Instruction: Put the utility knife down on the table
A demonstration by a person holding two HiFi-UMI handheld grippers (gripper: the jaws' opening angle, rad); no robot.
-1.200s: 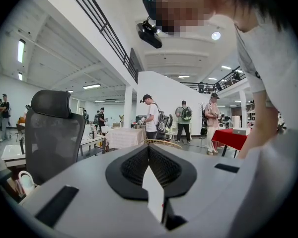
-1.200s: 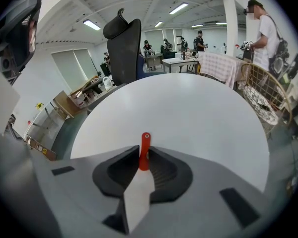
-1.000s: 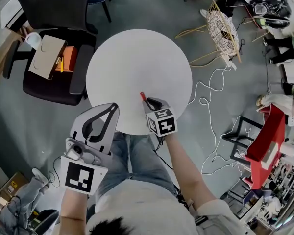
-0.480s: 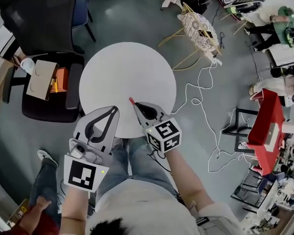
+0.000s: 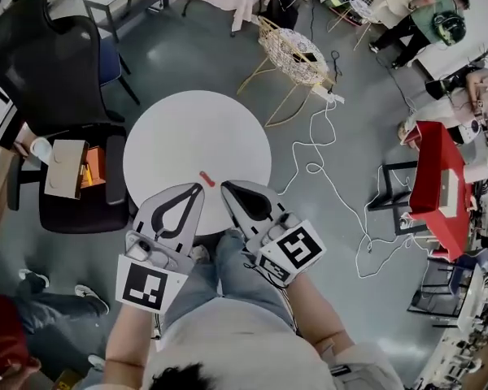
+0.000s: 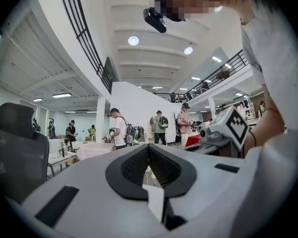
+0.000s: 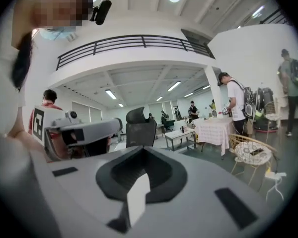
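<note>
While we hold both grippers over the near rim of the round white table (image 5: 187, 128), a black office chair (image 5: 53, 63) stands off the table's far left, and a cardboard box (image 5: 65, 169) rests on a dark seat beside its left edge. Our left gripper (image 5: 197, 188) reaches over the near rim, jaws pressed together with nothing between them. Just past its tip the red utility knife (image 5: 206, 179) lies flat on the tabletop, touched by neither claw. Our right gripper (image 5: 226, 186), just right of the knife, is likewise clenched and empty. A wire basket chair (image 5: 293, 55) stands beyond the table's far right.
</note>
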